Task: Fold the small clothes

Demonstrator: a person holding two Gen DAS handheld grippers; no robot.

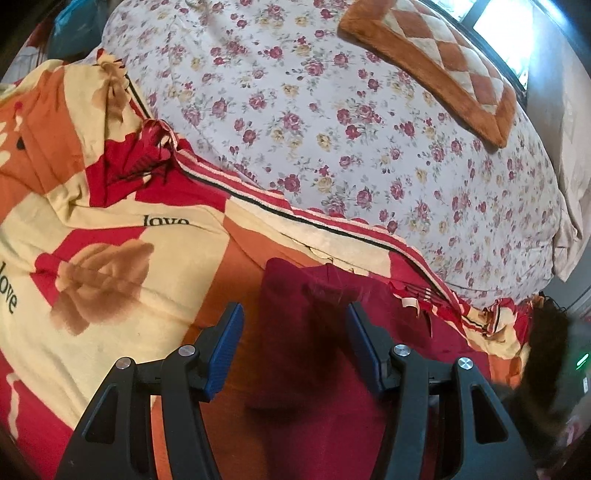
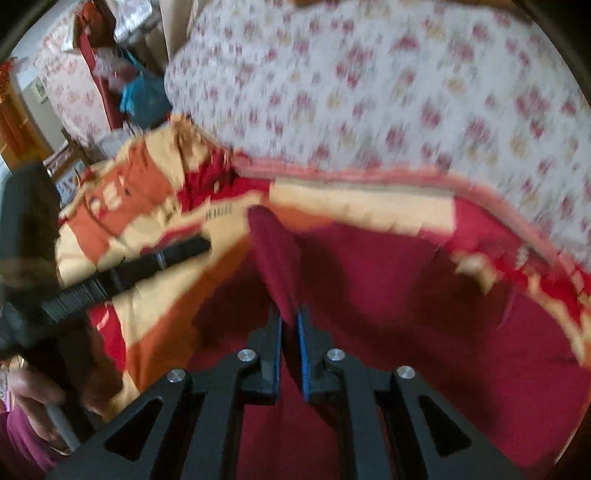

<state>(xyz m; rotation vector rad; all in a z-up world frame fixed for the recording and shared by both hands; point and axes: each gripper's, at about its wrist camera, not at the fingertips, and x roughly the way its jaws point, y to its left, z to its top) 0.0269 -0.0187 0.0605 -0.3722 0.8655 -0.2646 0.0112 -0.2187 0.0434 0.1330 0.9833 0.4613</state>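
- Across the bed, a white floral sheet (image 1: 332, 122) covers the far part, and a red, orange and cream blanket (image 1: 110, 240) printed with roses and the word "love" lies over the near part.
- An orange and cream checked mat (image 1: 436, 62) sits on the sheet at the far right, below a bright window (image 1: 506, 33).
- On the blanket lies a small maroon garment (image 1: 295, 332), its long axis running from the near edge away toward the sheet, its far end narrow and rounded.
- From the left wrist view, the left claw (image 1: 294, 328) hangs over the garment with its blue pads spread wide to either side of the cloth, not pressing it.
- From the right wrist view, which is blurred, the right claw (image 2: 290, 325) has its pads nearly pressed together, a slim gap between them; one narrow end of the maroon garment (image 2: 275, 258) stands up from between the tips, apparently pinched.
- Only the right wrist view shows the left claw's black body (image 2: 110, 277) from the side, a hand (image 2: 33, 391) gripping it, and room clutter with a blue bag (image 2: 144, 99) beyond the bed's left end.
- Only the left wrist view shows the window and the mat sharply.
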